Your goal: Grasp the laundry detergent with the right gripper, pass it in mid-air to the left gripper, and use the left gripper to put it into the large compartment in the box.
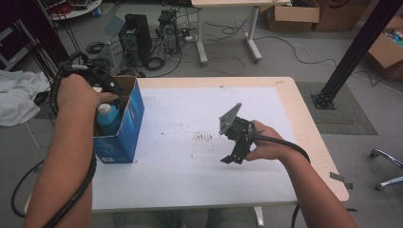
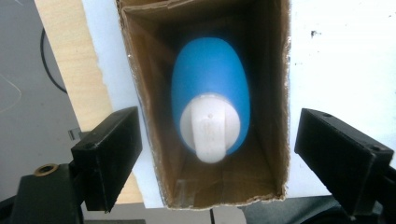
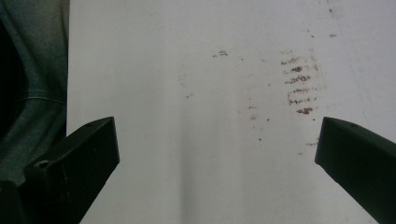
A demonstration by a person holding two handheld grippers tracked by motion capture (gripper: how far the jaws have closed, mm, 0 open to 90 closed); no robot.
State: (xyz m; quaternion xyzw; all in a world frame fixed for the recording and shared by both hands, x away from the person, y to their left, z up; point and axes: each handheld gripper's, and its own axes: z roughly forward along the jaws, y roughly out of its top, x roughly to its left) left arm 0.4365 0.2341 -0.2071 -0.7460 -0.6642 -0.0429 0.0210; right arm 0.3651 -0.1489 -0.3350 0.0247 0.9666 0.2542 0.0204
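**Let go and lift straight up**

High view: the left gripper (image 1: 110,88) hangs over the open top of the blue box (image 1: 124,137). The blue bottle (image 1: 108,118) stands inside, just below the fingers. The right gripper (image 1: 236,154) rests low over the white table (image 1: 190,175), well apart from the box.

Left gripper view: the fingers (image 2: 109,151) are spread wide, one on each side of the box, touching nothing. The bottle's white cap (image 2: 210,130) sits between them, lower down — free. My guess is the best move is to rise straight up, so no finger bumps the cardboard rim.

Right gripper view: the fingers (image 3: 79,163) are spread too, with bare table and brown marks (image 3: 299,84) between them. Better to keep this hand quiet — it has no job yet.
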